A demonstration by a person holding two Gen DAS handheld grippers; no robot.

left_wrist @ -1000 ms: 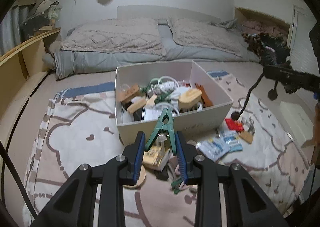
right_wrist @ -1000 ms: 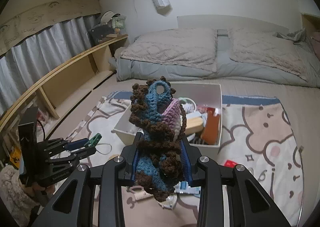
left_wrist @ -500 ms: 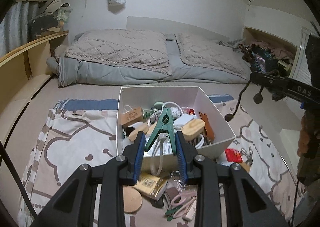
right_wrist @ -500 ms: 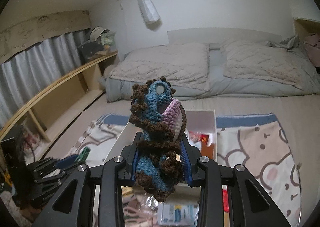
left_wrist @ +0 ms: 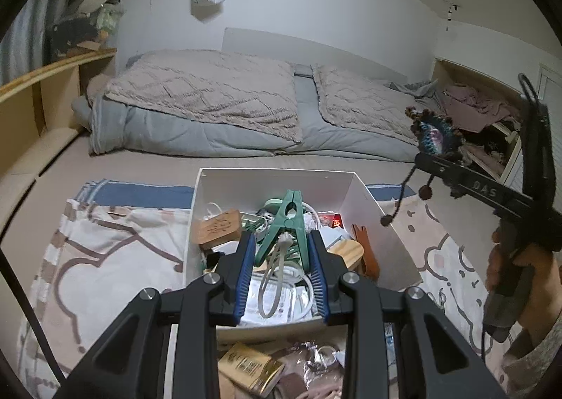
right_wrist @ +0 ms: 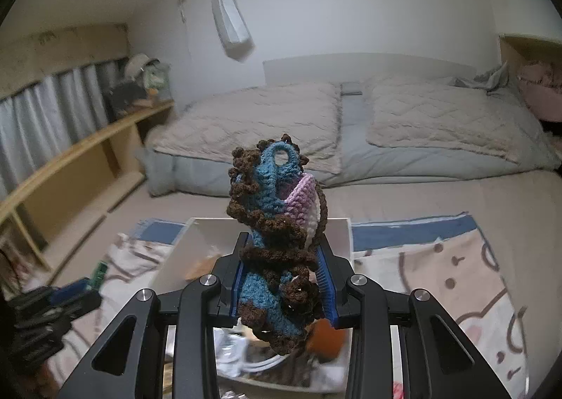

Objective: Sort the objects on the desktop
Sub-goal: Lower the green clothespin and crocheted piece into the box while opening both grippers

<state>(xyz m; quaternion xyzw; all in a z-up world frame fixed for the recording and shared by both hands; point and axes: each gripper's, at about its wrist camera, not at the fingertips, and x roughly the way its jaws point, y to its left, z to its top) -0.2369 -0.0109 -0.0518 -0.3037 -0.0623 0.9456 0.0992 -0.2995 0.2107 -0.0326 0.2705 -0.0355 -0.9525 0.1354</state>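
My left gripper (left_wrist: 282,255) is shut on a green clothespin (left_wrist: 286,223) and hangs over the near side of the white box (left_wrist: 381,209), which holds several small items. My right gripper (right_wrist: 282,279) is shut on a crocheted pouch (right_wrist: 277,209) of blue, brown and pink yarn, above the same white box (right_wrist: 342,233). In the left wrist view the right gripper (left_wrist: 446,161) shows at the right with the crocheted pouch (left_wrist: 435,135) and its dangling cords, a hand on its handle. The left gripper (right_wrist: 87,284) appears blurred at the lower left of the right wrist view.
The box stands on a patterned mat (left_wrist: 105,251) on the floor. A gold packet (left_wrist: 249,369) and other loose items lie in front of the box. A bed with grey quilts (left_wrist: 210,96) fills the back. A wooden shelf (right_wrist: 70,160) runs along the left wall.
Both grippers have moved forward toward the box and now hang over it. The clothespin and the pouch stay gripped as before.
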